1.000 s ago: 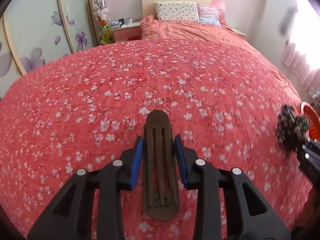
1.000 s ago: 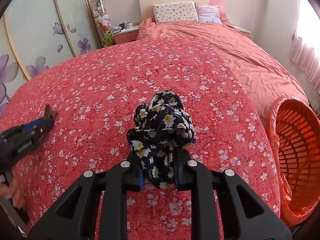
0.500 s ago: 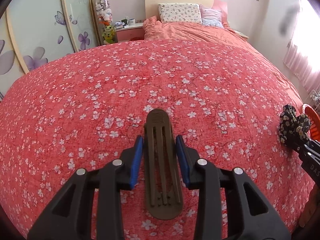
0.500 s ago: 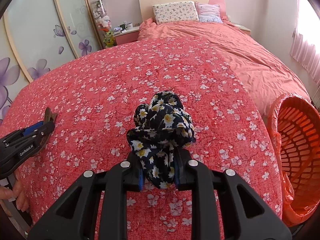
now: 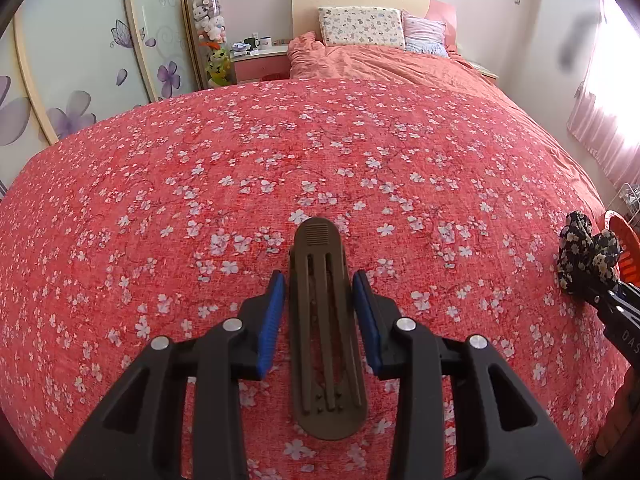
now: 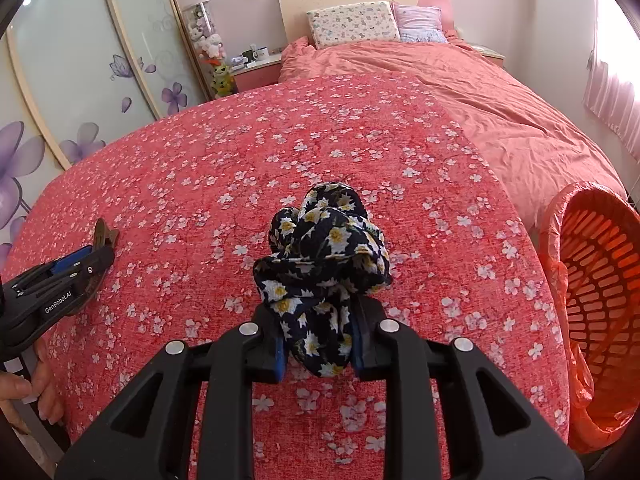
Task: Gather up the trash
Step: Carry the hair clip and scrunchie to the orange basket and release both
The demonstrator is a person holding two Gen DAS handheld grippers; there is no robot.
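A brown plastic hair clip [image 5: 322, 320] lies lengthwise between the blue pads of my left gripper [image 5: 319, 280], which is shut on its sides just above the red flowered bedspread [image 5: 280, 160]. In the right wrist view the clip's tip [image 6: 105, 234] sticks out past the left gripper [image 6: 96, 256]. My right gripper [image 6: 318, 312] is shut on a black scrunchie with yellow and white daisies [image 6: 324, 240], whose fabric bulges above the pads. The left wrist view shows that scrunchie [image 5: 588, 252] and the right gripper [image 5: 608, 300] at the far right.
An orange slatted basket lined with an orange bag [image 6: 600, 300] stands at the bed's right edge, its rim just visible in the left wrist view [image 5: 624, 236]. Pillows and a headboard are at the far end, and flowered wardrobe doors stand on the left. A person's hand [image 6: 24, 384] holds the left gripper.
The left wrist view has drifted slightly. Both grippers stay about where they were, each still holding its item.
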